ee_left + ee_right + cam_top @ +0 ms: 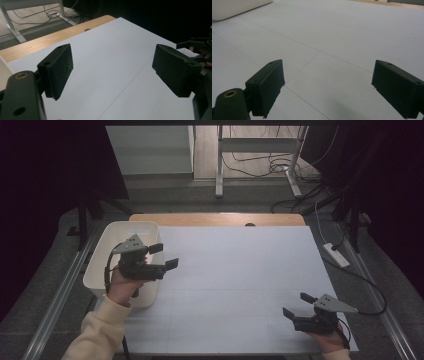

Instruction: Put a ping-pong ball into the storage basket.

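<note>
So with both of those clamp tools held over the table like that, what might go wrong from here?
1. The left gripper, its fingers open, hangs at the rim of the white plastic bin near the table's left edge; a careless swing might knock the bin off.
2. The right gripper, open too, sits low over the white table cover, with a cable trailing over the table's right edge that might snag.

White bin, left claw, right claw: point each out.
white bin (pixel 102 251), high view, its left wall.
left claw (pixel 163 256), high view, midway between its fingertips.
right claw (pixel 297 304), high view, midway between its fingertips.
</note>
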A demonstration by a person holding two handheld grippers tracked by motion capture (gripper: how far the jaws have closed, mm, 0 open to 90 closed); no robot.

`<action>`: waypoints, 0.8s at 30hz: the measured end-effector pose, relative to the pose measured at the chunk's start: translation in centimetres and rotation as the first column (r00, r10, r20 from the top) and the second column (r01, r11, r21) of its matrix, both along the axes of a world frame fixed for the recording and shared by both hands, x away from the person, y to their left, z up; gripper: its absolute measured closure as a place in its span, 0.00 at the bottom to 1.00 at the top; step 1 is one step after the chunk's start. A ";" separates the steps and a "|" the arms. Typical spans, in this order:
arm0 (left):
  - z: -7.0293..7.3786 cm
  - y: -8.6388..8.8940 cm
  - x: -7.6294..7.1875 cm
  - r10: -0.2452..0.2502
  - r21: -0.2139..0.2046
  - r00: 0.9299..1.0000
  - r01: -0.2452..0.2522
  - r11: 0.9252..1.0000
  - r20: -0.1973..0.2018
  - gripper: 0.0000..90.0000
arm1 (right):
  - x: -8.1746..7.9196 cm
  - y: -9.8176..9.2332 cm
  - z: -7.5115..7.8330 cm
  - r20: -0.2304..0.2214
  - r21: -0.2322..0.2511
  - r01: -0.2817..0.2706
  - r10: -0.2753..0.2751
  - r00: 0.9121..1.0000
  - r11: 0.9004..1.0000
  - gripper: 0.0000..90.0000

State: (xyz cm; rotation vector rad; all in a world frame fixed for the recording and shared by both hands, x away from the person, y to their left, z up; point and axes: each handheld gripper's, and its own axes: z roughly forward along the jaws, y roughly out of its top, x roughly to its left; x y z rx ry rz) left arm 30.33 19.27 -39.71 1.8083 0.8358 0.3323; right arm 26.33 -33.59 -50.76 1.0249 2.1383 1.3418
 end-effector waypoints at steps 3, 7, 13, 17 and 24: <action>-0.3 -0.7 -0.5 -0.023 0.002 1.000 0.023 1.000 0.004 0.20 | 0.0 0.0 0.0 -0.001 0.000 0.001 -0.001 1.000 1.000 0.12; -0.7 -1.5 -1.2 -0.052 0.000 0.999 0.052 0.999 0.007 0.20 | 0.0 0.0 0.0 0.000 -0.001 -0.001 0.001 1.000 1.000 0.12; -1.3 -2.3 -2.1 -0.075 -0.005 0.997 0.075 0.997 0.009 0.20 | 0.0 0.0 0.0 0.002 0.000 -0.003 0.003 1.000 1.000 0.12; -1.8 -2.8 -2.6 -0.093 0.004 0.996 0.093 0.996 0.007 0.20 | -0.1 0.0 0.1 0.004 -0.002 -0.002 0.002 1.000 1.000 0.12; -2.5 -3.6 -3.4 -0.108 0.022 0.994 0.107 0.994 0.010 0.20 | -0.1 0.1 0.0 0.002 0.000 -0.004 0.004 1.000 1.000 0.12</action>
